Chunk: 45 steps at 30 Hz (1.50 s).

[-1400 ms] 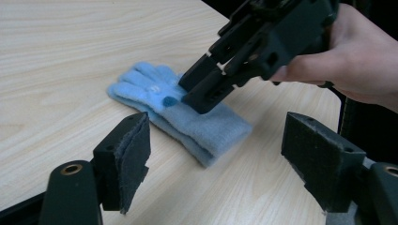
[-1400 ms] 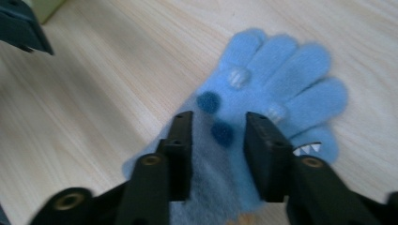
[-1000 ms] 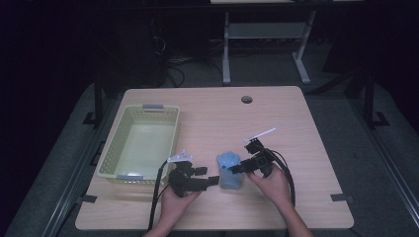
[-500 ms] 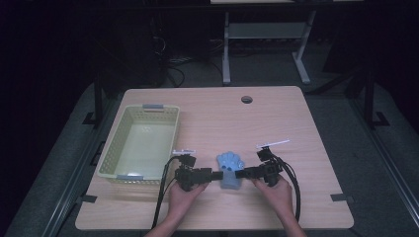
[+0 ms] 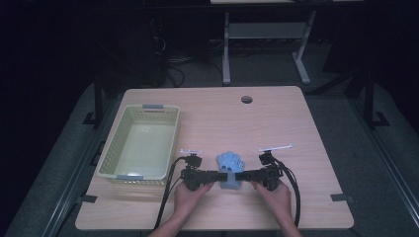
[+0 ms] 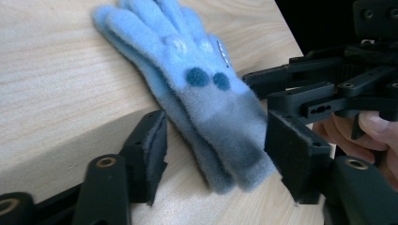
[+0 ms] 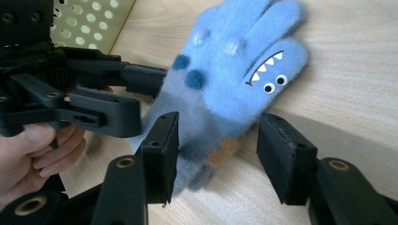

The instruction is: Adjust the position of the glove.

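Observation:
A fuzzy blue glove (image 5: 230,165) with a toothy monster face lies flat on the wooden table (image 5: 296,128), near its front edge. Its grey cuff (image 6: 230,140) points toward the person. My left gripper (image 6: 220,159) is open, one jaw on each side of the cuff. My right gripper (image 7: 220,152) is open too, straddling the cuff from the opposite side. In the high view the left gripper (image 5: 220,175) and right gripper (image 5: 241,176) face each other across the glove's lower end. A second layer shows under the glove (image 6: 197,79), so it may be a pair.
A pale green plastic basket (image 5: 111,148) stands at the table's left and looks empty; its perforated wall (image 7: 89,18) shows in the right gripper view. A round cable hole (image 5: 246,99) sits at the table's far edge. Cables trail off the front edge.
Both grippers have swung in to sit level and face each other across the glove's cuff. The right gripper came down and toward the person. The glove has turned a little.

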Each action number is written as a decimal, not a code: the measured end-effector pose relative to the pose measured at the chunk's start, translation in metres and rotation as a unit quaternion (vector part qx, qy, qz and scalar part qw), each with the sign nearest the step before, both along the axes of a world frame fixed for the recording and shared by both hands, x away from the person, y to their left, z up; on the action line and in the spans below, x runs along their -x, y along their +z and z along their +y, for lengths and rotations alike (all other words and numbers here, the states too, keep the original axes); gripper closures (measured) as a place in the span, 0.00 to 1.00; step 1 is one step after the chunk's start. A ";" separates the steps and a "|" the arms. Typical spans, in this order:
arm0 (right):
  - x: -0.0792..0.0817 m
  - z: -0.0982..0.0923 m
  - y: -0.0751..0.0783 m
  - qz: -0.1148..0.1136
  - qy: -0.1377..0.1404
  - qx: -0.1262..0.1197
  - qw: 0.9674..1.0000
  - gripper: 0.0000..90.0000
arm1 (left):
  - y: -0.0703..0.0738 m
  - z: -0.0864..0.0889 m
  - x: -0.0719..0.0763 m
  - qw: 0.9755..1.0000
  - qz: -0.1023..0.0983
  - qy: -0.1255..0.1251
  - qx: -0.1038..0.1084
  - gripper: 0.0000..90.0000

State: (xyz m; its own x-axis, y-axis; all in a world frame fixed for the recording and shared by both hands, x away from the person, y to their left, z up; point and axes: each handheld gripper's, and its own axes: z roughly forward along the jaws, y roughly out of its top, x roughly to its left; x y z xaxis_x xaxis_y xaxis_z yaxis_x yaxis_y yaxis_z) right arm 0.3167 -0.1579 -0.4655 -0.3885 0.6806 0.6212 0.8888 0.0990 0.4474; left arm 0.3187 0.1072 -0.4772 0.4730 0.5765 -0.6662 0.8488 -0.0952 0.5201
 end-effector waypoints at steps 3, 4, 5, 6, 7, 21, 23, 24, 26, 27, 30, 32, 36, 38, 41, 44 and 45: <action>0.000 0.002 -0.001 -0.001 0.004 0.000 1.000 0.56 | 0.000 -0.002 0.000 1.000 0.003 0.000 0.001 0.46; 0.000 0.004 -0.001 0.001 0.002 0.001 1.000 0.57 | 0.000 -0.002 0.000 1.000 0.003 -0.001 0.001 0.48; 0.000 0.004 -0.001 0.001 0.003 0.002 1.000 0.57 | -0.001 -0.003 0.000 1.000 0.003 -0.001 0.000 0.50; 0.000 0.005 -0.001 0.003 -0.001 0.001 1.000 0.58 | -0.001 -0.003 -0.001 1.000 0.003 -0.001 0.000 0.51; 0.000 0.005 -0.002 0.003 0.000 0.003 1.000 0.59 | -0.001 -0.003 -0.001 1.000 0.004 -0.001 0.000 0.52; 0.001 0.006 -0.006 0.010 -0.008 -0.005 1.000 0.62 | -0.004 -0.004 -0.003 1.000 0.006 -0.004 0.002 0.62; 0.001 0.006 -0.006 0.008 -0.008 -0.005 1.000 0.63 | -0.004 -0.004 -0.003 1.000 0.009 -0.005 0.004 0.63; 0.000 0.006 -0.007 0.008 -0.008 -0.007 1.000 0.64 | -0.005 -0.004 -0.004 1.000 0.012 -0.003 0.007 0.63; 0.000 0.006 -0.008 0.012 -0.012 -0.012 1.000 0.66 | -0.006 -0.005 -0.004 1.000 0.013 -0.002 0.011 0.63; 0.000 0.006 -0.009 0.010 -0.013 -0.013 1.000 0.67 | -0.006 -0.006 -0.004 1.000 0.012 -0.001 0.012 0.64; 0.001 0.008 -0.010 0.008 -0.017 -0.018 1.000 0.69 | -0.007 -0.006 -0.004 1.000 0.015 -0.005 0.010 0.67; 0.001 0.009 -0.011 0.009 -0.019 -0.022 1.000 0.70 | -0.007 -0.007 -0.004 1.000 0.017 -0.004 0.013 0.69; 0.001 0.009 -0.013 0.007 -0.022 -0.027 0.999 0.72 | -0.009 -0.007 -0.007 0.999 0.024 -0.005 0.021 0.71; 0.001 0.011 -0.013 0.007 -0.025 -0.030 0.999 0.73 | -0.010 -0.007 -0.008 0.999 0.025 -0.003 0.025 0.73; 0.000 0.013 -0.014 0.007 -0.024 -0.031 0.999 0.75 | -0.011 -0.007 -0.010 0.999 0.027 -0.003 0.029 0.76; -0.001 0.014 -0.013 0.006 -0.022 -0.032 0.999 0.78 | -0.012 -0.007 -0.011 0.999 0.028 -0.005 0.031 0.78; -0.001 0.014 -0.013 0.004 -0.021 -0.029 0.999 0.79 | -0.012 -0.007 -0.012 0.999 0.028 -0.005 0.031 0.79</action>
State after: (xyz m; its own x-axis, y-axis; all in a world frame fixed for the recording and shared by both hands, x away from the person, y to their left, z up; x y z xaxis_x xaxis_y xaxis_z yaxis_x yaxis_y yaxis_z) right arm 0.3175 -0.1439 -0.4784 -0.3555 0.6585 0.6633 0.8948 0.0349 0.4450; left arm 0.3306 0.0998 -0.4890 0.4402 0.5280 -0.7263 0.8755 -0.0728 0.4777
